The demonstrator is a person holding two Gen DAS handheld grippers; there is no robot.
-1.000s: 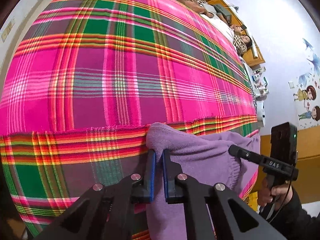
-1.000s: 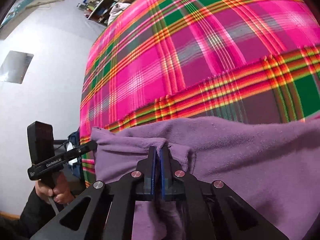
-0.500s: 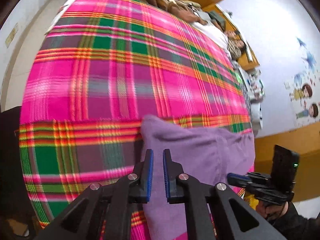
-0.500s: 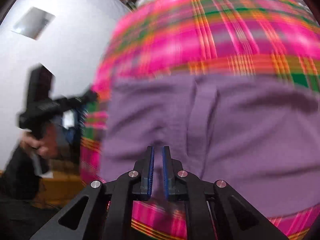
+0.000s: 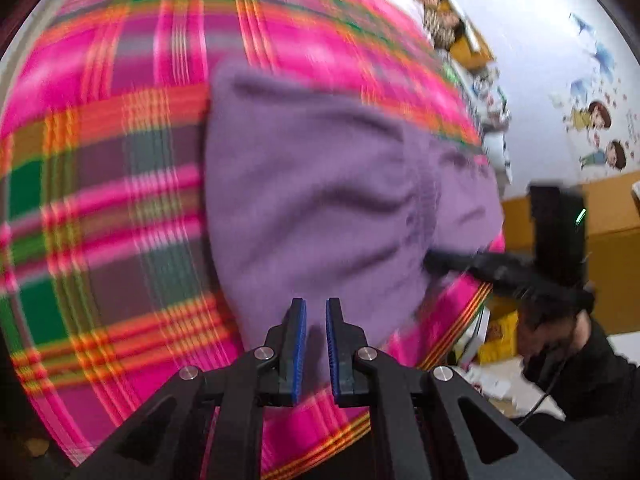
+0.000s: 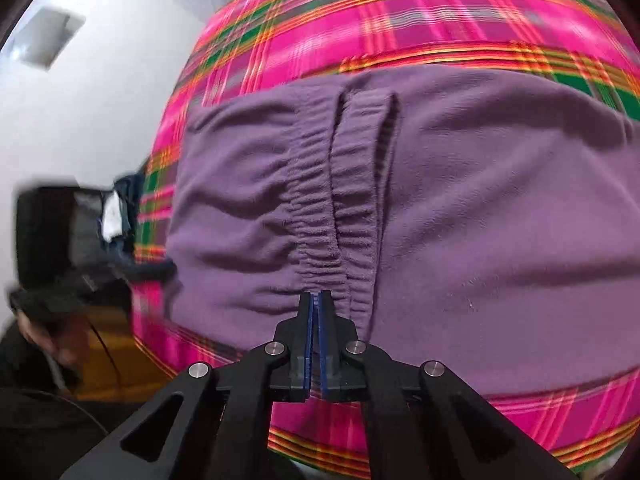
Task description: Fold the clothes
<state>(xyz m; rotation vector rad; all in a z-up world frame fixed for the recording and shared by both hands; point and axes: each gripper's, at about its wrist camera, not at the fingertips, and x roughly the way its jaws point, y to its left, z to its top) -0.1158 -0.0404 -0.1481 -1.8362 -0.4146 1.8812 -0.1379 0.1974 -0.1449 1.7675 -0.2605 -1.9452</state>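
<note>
We have let go of the purple garment [image 6: 440, 208] — it now lies folded over on the plaid bedspread [image 5: 100, 184], elastic waistband on top. Our left gripper [image 5: 316, 312] hangs slightly parted and empty above its near edge; our right gripper [image 6: 316, 300] has pulled back, pressed shut on nothing — the next fold can follow.

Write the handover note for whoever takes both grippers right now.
Left gripper: open a little, nothing between the pads, hanging over the near edge of the purple garment.
Right gripper: shut, tips at the gathered waistband; whether it pinches any cloth I cannot tell.
Garment: lies on the plaid blanket, apparently folded over, waistband in the middle, some wrinkles.
Done: seemingly one fold.
Left: probably smooth it and fold again to a compact stack.
</note>
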